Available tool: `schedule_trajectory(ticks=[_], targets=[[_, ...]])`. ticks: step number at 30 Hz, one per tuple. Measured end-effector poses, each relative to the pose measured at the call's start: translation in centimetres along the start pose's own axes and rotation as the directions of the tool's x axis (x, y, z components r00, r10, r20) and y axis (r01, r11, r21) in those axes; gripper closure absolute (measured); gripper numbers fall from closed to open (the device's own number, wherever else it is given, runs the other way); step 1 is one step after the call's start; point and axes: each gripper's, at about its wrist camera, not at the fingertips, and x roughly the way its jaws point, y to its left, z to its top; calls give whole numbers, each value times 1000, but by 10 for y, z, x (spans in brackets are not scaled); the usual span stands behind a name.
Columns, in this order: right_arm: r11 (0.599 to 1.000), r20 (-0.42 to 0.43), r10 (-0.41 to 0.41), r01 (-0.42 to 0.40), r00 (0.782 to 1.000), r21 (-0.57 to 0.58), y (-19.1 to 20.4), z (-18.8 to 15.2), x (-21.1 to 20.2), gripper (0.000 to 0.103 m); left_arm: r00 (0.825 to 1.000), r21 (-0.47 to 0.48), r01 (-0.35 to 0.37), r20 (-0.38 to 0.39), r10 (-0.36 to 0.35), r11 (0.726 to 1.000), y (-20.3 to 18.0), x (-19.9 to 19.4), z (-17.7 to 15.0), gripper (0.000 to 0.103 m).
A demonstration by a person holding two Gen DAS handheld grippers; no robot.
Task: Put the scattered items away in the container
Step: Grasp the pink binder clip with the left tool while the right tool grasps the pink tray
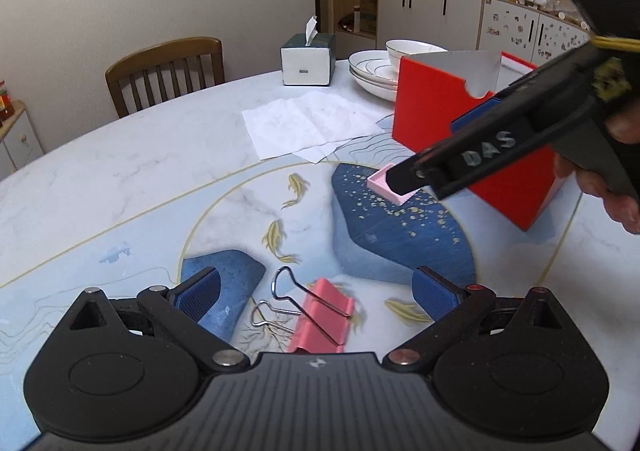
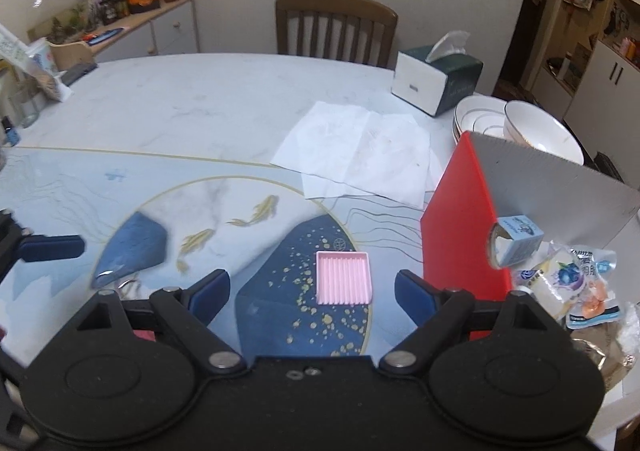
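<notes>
A pink binder clip (image 1: pixel 322 317) with steel wire handles lies on the table between the blue pads of my left gripper (image 1: pixel 316 295), which is open and not touching it. A small pink ridged tray (image 2: pixel 344 277) rests on the dark blue patch just ahead of my right gripper (image 2: pixel 312 295), also open, and sits nearer its right finger. The red container (image 2: pixel 460 227) stands to the tray's right, holding a small blue carton (image 2: pixel 520 239) and snack packets (image 2: pixel 576 279). In the left wrist view the right gripper's black body hangs over the tray (image 1: pixel 384 185) beside the container (image 1: pixel 432 111).
White paper napkins (image 2: pixel 360 151) lie spread behind the tray. A tissue box (image 2: pixel 432 79) and stacked white bowls (image 2: pixel 532 127) stand at the back near the container. A wooden chair (image 2: pixel 336 27) is at the far table edge. A hand (image 1: pixel 616 191) holds the right gripper.
</notes>
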Motion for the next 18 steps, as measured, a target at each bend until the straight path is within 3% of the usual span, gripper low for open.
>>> schedule_trajectory(ticks=[12,18], targets=[[997,-72,-50,54,996,60,-2,3,51,18,999,29,39,-4,-39,999,3,18,-12,2],[995,-108,-43,52,993,85,-6,4,65,23,999,30,49,-5,-49,998,5,22,-14,20]])
